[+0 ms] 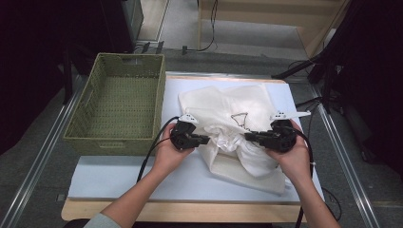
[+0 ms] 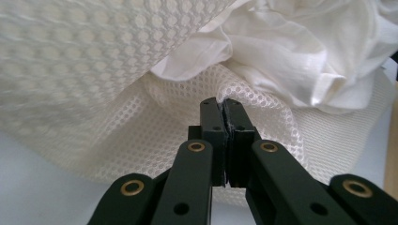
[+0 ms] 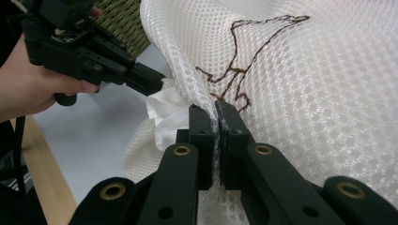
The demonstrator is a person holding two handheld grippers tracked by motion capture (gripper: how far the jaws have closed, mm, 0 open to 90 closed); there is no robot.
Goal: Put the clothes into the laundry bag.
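Your left gripper (image 2: 224, 104) has its jaws pressed together, and the edge of the white mesh bag (image 2: 84, 70) is pinched between them; in the left gripper view the netting folds right over the tips. Just beyond those tips, a crumpled white cloth (image 2: 300, 51) bulges out of the bag's mouth, lying above and to the right of the jaws in that view.

Your right gripper (image 3: 217, 108) is likewise clamped tight on the mesh bag (image 3: 328, 93); the fabric runs down into the seam between the two black jaws. Just above its tips, a brown stitched outline (image 3: 244, 56) is drawn on the netting. Off to the left in that view, you see your left hand (image 3: 28, 79) and your other gripper, whose nose meets the white cloth (image 3: 164, 112) at the bag's opening.

From the high view, the left gripper (image 1: 205, 139) and right gripper (image 1: 248, 136) face each other across the bunched middle of the bag (image 1: 223, 102), each gripping one side. The bag lies on a white sheet (image 1: 119, 175) that covers the table (image 1: 190, 211). Just beyond your left gripper, on its outer side, stands a green woven basket (image 1: 119, 102), touching the sheet's edge and well apart from the right gripper.
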